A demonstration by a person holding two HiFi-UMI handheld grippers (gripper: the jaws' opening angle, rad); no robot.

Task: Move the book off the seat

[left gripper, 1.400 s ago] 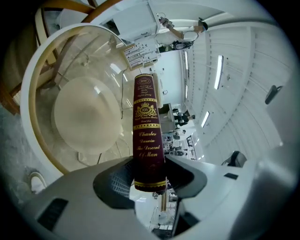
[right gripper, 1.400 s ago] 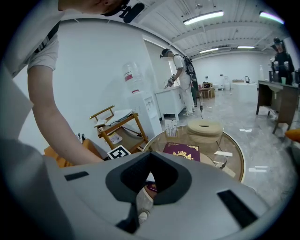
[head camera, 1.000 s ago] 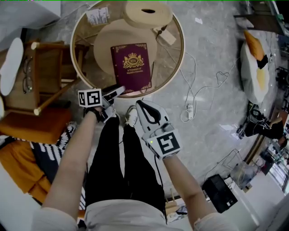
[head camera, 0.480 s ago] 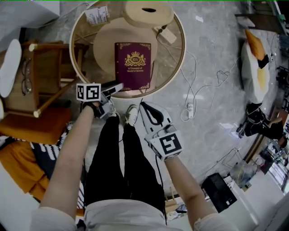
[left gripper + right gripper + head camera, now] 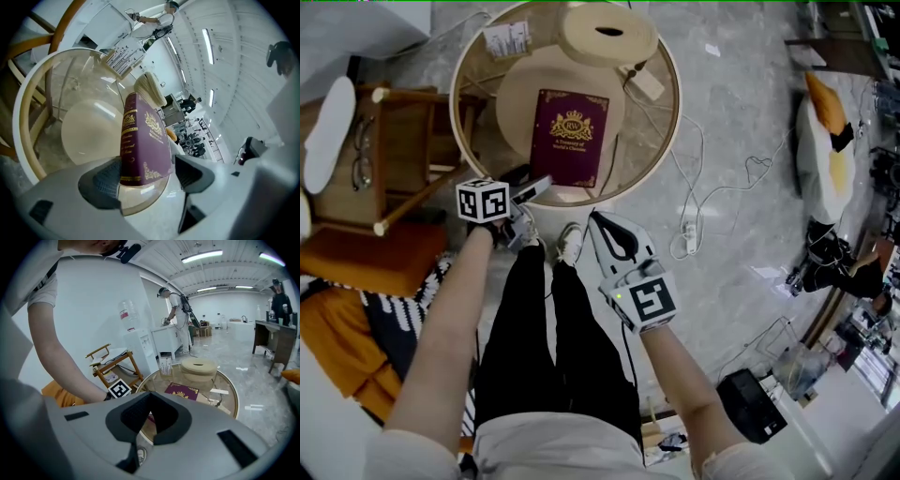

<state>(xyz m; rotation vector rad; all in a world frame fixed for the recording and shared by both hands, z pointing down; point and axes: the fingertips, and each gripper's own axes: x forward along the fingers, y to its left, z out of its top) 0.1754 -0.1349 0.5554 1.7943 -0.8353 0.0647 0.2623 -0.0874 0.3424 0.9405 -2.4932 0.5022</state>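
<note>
A maroon book [image 5: 572, 136] with a gold crest lies flat on the round glass table [image 5: 666, 112], above a beige disc under the glass. My left gripper [image 5: 534, 187] is at the table's near edge. Its jaws have just been opening. In the left gripper view the book's [image 5: 145, 136] near corner stands between the spread pads of the left gripper [image 5: 147, 176]; the right pad is clear of it. My right gripper [image 5: 598, 222] hovers shut and empty above the floor beside the table. The right gripper view shows the right gripper's [image 5: 149, 416] jaws meeting, with the book [image 5: 182, 391] beyond.
A round beige seat with a slot [image 5: 607, 33] and a card stand [image 5: 506, 37] sit at the table's far side. A wooden stool [image 5: 394, 159] and an orange cushion [image 5: 366, 262] are to the left. Cables and a power strip [image 5: 691, 230] lie on the floor at right.
The book has swung slightly clockwise on the glass. The left gripper rolled and shifted a little left, and its jaws spread. The right gripper kept still.
</note>
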